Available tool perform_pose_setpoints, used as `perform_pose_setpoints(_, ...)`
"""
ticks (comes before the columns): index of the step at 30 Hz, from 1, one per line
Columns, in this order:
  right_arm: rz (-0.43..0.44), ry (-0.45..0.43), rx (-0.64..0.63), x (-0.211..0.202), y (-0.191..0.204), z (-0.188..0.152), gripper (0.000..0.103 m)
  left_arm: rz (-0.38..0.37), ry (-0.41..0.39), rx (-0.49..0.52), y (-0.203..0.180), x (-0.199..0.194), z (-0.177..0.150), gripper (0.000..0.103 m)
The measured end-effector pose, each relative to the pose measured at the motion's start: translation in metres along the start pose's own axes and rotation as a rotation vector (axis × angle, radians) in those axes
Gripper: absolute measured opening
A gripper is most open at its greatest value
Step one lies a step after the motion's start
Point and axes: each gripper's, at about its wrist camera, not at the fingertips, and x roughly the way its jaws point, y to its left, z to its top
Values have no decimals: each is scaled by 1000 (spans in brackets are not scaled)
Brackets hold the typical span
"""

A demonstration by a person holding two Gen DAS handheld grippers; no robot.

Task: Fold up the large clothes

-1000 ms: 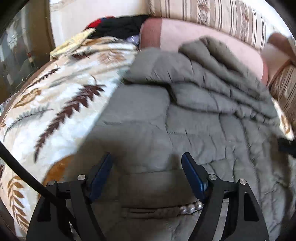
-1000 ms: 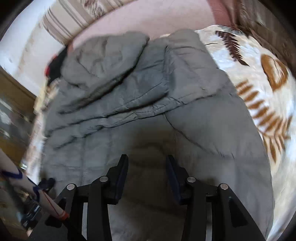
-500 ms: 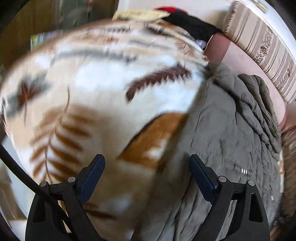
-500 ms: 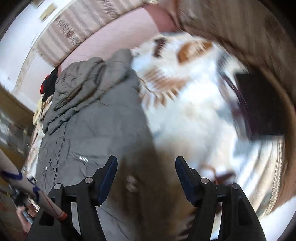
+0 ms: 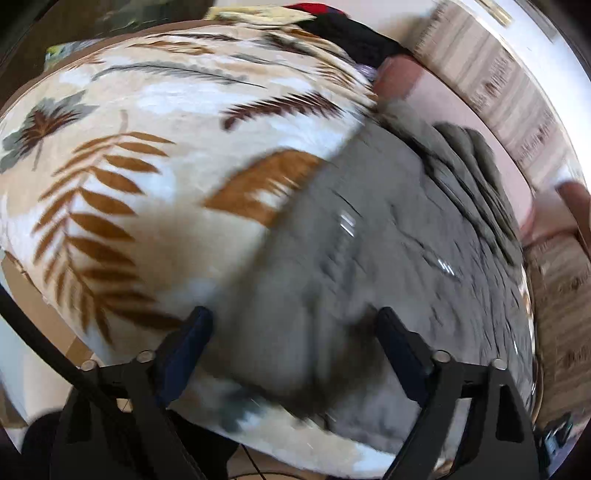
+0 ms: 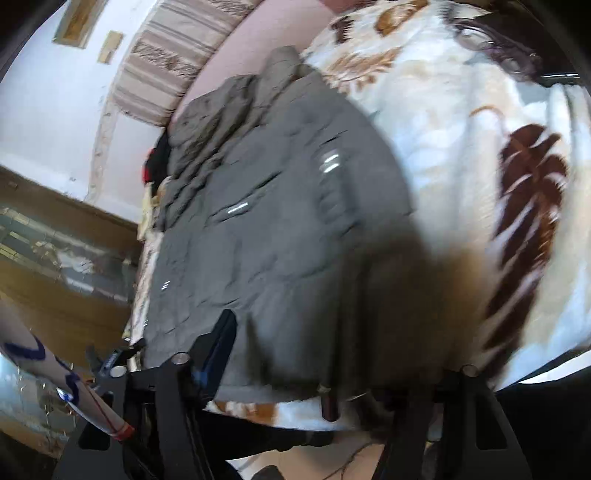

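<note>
A grey quilted jacket (image 5: 388, 258) lies spread on a cream blanket with brown leaf prints (image 5: 122, 166). Its hood or sleeves are bunched at the far end near the pink sofa back. My left gripper (image 5: 295, 343) is open and empty, just above the jacket's near left corner. In the right wrist view the jacket (image 6: 266, 221) fills the middle. My right gripper (image 6: 295, 350) is open, with the jacket's near right hem lying between the fingers; the right finger is blurred by motion.
A pink sofa back (image 5: 443, 99) with striped cushions (image 5: 498, 74) runs behind the jacket. Dark and red clothes (image 5: 351, 29) lie at the far end. A wooden cabinet (image 6: 55, 240) stands to the left. The blanket's front edge drops off just before both grippers.
Both grippers swung outward to the jacket's sides and pulled back to the near hem corners. The right gripper opened wider. The jacket lies as before.
</note>
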Motion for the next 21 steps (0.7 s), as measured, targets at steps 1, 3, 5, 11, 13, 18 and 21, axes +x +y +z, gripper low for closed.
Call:
perform_pose_setpoints(1, 3, -13, -29, 0, 7, -2, 47, 18, -26, 35, -9, -3, -6, 67)
perform_pose_setpoints(3, -22, -97, -108, -11, 21, -4, 30, 37, -72, 113, -24, -8, -11, 50)
perform_pose_setpoints(5, -24, -150, -127, -17, 26, -2, 30, 51, -105, 150, -30, -10, -10, 44)
perform_pose_setpoints(11, -95, -94, -82, 1, 11, 1, 42, 118, -77, 147, -27, 5, -9, 65)
perform_pose_setpoints(13, -106, -81, -77, 7, 8, 1, 52, 114, -85, 172, -30, 4, -10, 64)
perform_pose_setpoints(18, -71, -114, -157, 1, 21, -1, 23, 139, -176, 262, -44, -10, -16, 39)
perform_pose_setpoints(21, -141, -139, -270, 1, 37, -5, 23, 184, -154, 287, -47, 0, -16, 40)
